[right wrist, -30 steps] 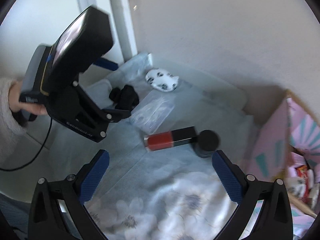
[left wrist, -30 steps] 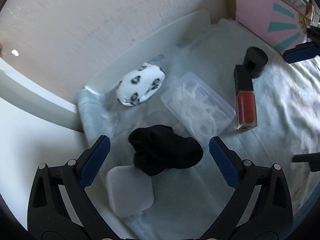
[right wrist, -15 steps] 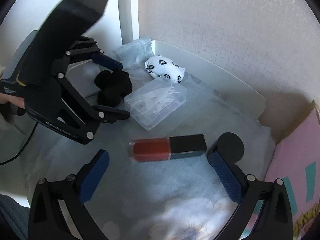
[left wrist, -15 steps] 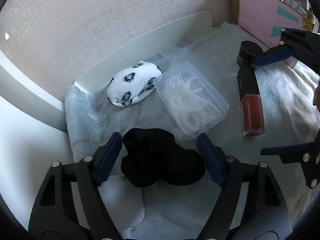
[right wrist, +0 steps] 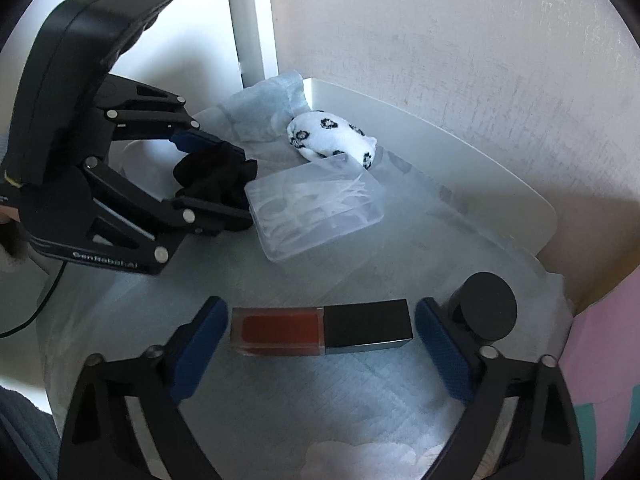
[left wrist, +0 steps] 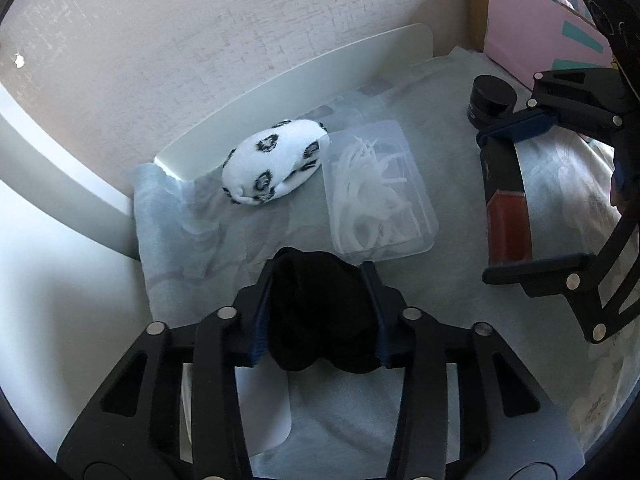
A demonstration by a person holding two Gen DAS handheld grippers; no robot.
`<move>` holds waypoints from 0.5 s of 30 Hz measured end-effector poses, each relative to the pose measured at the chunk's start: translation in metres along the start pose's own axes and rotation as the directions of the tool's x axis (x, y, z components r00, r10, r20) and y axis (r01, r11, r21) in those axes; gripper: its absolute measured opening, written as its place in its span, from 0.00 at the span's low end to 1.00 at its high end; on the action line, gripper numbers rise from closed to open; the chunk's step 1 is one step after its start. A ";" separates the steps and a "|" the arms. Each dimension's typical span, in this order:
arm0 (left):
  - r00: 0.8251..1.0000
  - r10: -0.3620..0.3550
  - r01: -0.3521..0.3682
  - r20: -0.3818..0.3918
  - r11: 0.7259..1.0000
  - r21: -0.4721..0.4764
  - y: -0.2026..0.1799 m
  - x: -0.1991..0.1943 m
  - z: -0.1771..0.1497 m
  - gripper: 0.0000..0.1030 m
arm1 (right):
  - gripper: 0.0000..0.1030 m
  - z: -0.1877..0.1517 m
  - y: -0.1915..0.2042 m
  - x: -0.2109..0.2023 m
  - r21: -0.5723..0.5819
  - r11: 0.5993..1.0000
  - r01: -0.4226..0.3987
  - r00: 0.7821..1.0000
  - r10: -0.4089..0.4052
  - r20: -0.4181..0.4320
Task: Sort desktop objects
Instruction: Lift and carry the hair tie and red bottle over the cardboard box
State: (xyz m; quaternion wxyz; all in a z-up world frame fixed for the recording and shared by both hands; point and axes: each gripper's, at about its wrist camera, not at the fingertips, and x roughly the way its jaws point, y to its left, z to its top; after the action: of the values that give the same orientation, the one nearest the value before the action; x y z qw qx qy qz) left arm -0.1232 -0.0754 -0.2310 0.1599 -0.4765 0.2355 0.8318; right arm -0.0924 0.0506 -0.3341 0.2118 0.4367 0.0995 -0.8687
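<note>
Black sock (left wrist: 320, 312), bundled, lies on the pale cloth (left wrist: 460, 400) over the worktop, between the jaws of the left gripper (left wrist: 320, 316); the jaws are closing and both blue pads press its sides; the right-wrist view shows the same grip, with the sock (right wrist: 216, 176) between the pads; a white square case (left wrist: 264, 412) lies partly under this gripper. Spotted sock (left wrist: 272, 172), white with black marks, rests near the white board (left wrist: 320, 72) that leans against the wall, just beside the clear box (left wrist: 380, 196); the box holds thin white plastic pieces and lies close ahead of the black sock, whether touching cannot be told. Red bottle (right wrist: 320, 330) with a black cap lies flat on the cloth between the jaws of the right gripper (right wrist: 320, 344); these jaws are closing, yet a gap shows at either end, so the pads do not touch it. Black jar (right wrist: 486, 306) stands just beyond the pad at the bottle's cap end. Pink box (left wrist: 536, 36) with teal stripes stands at the cloth's far right edge in the left-wrist view. A hand (right wrist: 10, 236) holds the left gripper's handle at the frame edge.
</note>
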 end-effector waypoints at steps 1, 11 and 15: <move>1.000 0.001 -0.001 0.003 1.000 -0.002 0.000 -0.002 0.001 0.32 | 0.78 0.000 0.001 -0.001 -0.005 1.000 0.002 1.000 -0.002 0.002; 0.999 0.012 -0.011 0.040 0.999 -0.032 0.005 -0.037 0.014 0.22 | 0.77 -0.001 0.007 -0.018 0.014 1.000 0.018 1.000 -0.018 0.024; 0.999 0.020 -0.019 0.047 0.999 -0.036 0.012 -0.051 0.021 0.22 | 0.77 0.001 0.006 -0.024 0.027 1.000 0.007 1.000 -0.008 0.029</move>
State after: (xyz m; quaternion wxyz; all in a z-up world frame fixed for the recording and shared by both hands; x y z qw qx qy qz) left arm -0.1187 -0.0764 -0.1753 0.1488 -0.4573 0.2216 0.8483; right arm -0.0782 0.0519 -0.3141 0.2040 0.4262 0.0862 -0.8771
